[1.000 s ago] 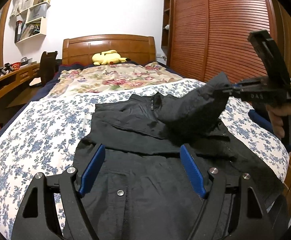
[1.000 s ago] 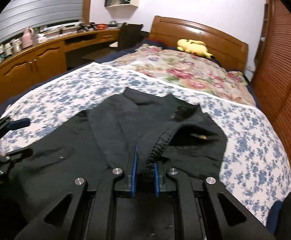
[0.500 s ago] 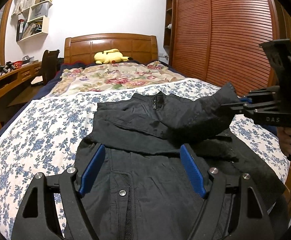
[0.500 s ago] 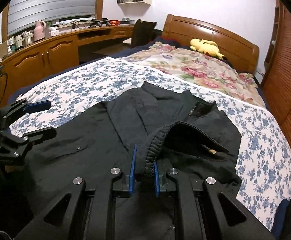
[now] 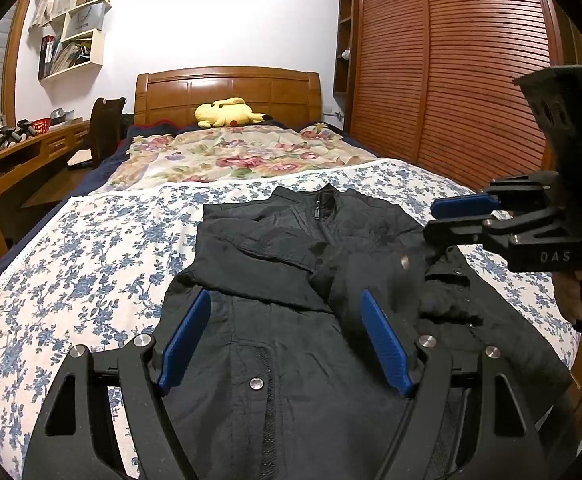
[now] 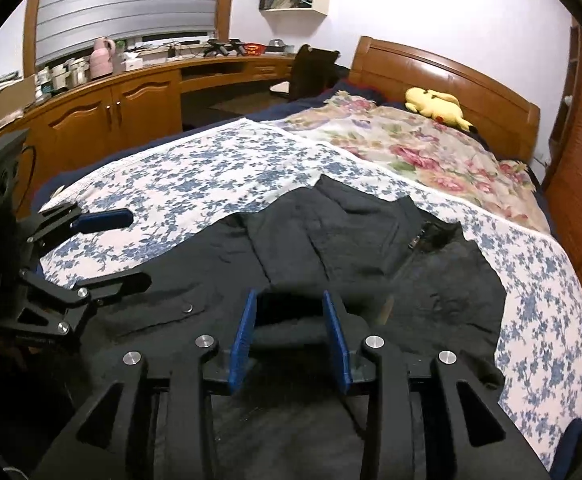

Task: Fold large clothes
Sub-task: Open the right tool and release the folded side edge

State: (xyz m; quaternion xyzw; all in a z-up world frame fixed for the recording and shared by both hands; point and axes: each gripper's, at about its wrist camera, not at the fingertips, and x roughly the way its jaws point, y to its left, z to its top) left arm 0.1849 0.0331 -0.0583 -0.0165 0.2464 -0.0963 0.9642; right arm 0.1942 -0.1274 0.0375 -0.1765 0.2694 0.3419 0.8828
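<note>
Jacket: black zip-front jacket of thin woven cloth (image 5: 291, 320) lies face up on the blue-flowered white bedsheet (image 5: 91, 260), collar toward the wooden headboard (image 5: 227, 88), hem toward the cameras.
Sleeves: both are laid inward across the chest; the ribbed cuff of the sleeve on the wardrobe side (image 5: 447, 304) rests loose and bunched on the body panel.
Left gripper: left gripper (image 5: 287, 340) hovers over the lower front with blue pads spread wide, nothing between them.
Right gripper: right gripper (image 6: 289, 340) has its pads parted; dark cloth lies between them, and it seems not pinched, though this low view is poor for that.
Handling: soft and limp, probably light for its size; it will sag and drag, not keep shape. The smooth shell may slide on itself, so folded layers can shift.
Stiffer parts: zipper line (image 5: 317, 216), snap buttons (image 5: 255, 383) and cuffs give some body and thickness.
Where to hold: I would judge the two hem corners or the side seams best, one per gripper, pinching through all layers so the sleeves stay in.
Risk: gripping only the top layer would open the fold.
Other things: yellow plush toy (image 5: 227, 114) sits far up by the headboard, well apart.
</note>
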